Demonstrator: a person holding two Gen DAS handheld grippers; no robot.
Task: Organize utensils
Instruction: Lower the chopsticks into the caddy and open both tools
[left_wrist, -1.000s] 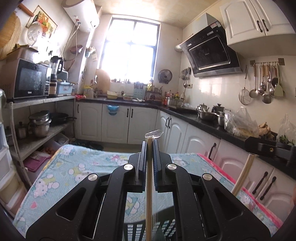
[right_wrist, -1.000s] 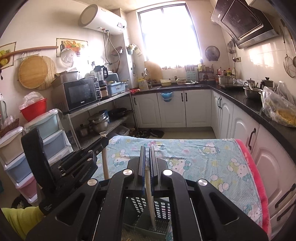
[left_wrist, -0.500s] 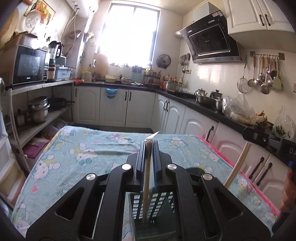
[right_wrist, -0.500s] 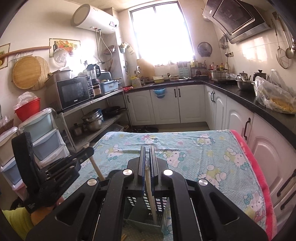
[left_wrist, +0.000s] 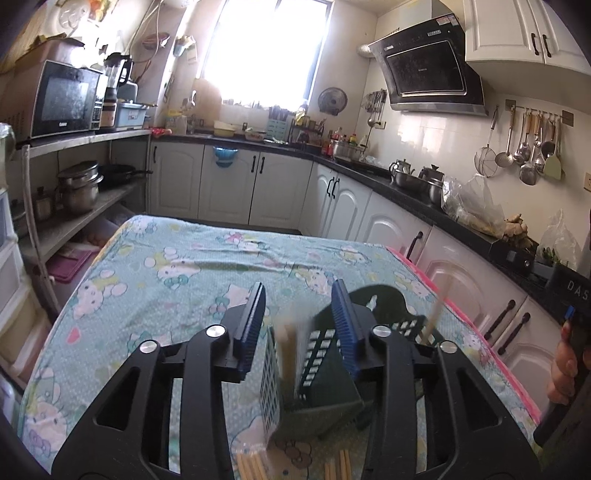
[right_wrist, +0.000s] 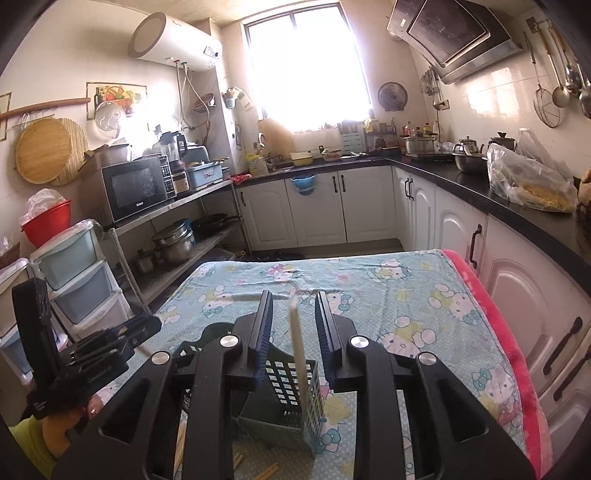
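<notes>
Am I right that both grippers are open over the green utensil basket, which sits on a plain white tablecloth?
Not quite. Both the left gripper and right gripper are open over the green utensil basket, but the right wrist view shows the tablecloth is light blue with cartoon cats.

One slotted holder, two upright chopsticks, two grippers

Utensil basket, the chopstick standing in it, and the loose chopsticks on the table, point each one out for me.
Utensil basket (right_wrist: 284, 384), right wrist view, perforated front wall.
Standing chopstick (right_wrist: 297, 347), right wrist view, mid shaft.
Loose chopsticks (left_wrist: 253, 467), left wrist view, bundle's near ends.
</notes>
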